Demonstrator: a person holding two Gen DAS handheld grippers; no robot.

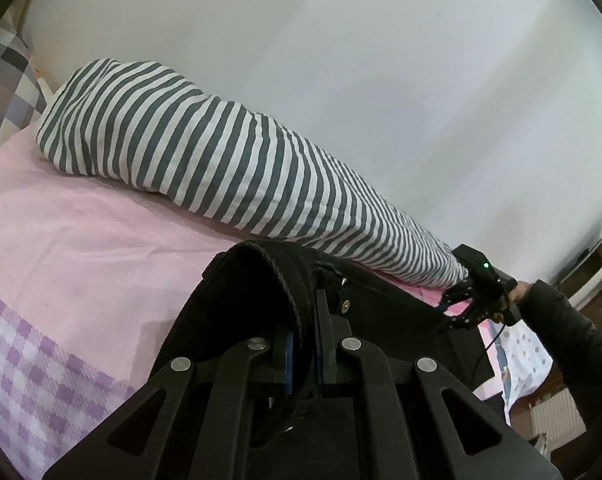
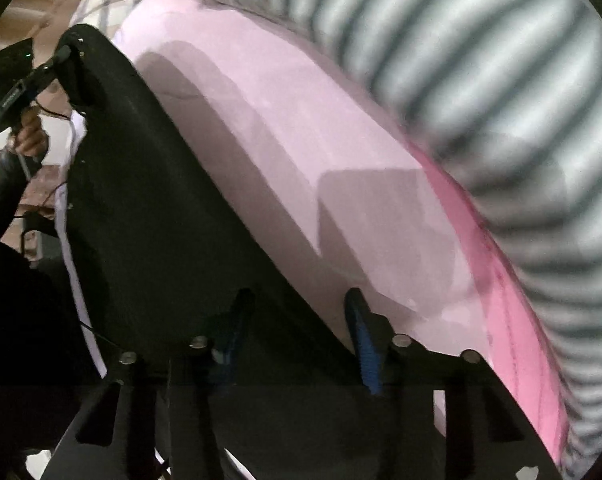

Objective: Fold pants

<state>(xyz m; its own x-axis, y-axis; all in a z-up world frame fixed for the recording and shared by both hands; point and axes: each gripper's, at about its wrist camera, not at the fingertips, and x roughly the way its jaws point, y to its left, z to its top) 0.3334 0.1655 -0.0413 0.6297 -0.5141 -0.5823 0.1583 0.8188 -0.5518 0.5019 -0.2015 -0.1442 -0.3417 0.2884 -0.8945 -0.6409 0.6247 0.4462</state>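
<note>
The black pants [image 1: 385, 304] lie over a pink sheet [image 1: 81, 232] on a bed. My left gripper [image 1: 303, 344] is shut on the pants' waistband edge, which bunches up between its blue pads near the metal buttons. In the right wrist view the pants [image 2: 153, 208] stretch as a dark band from my right gripper [image 2: 297, 320] to the left gripper [image 2: 65, 54]. The right gripper's fingers stand apart, with the black cloth lying across the left one; the view is blurred. The right gripper also shows in the left wrist view [image 1: 457, 304] at the pants' far end.
A grey-and-white striped bolster [image 1: 205, 148] lies along the white wall [image 1: 381, 60] behind the pants, and shows in the right wrist view [image 2: 501, 120]. A purple checked cover [image 1: 29, 364] hangs at the bed's near edge. A checked pillow [image 1: 5, 80] is at far left.
</note>
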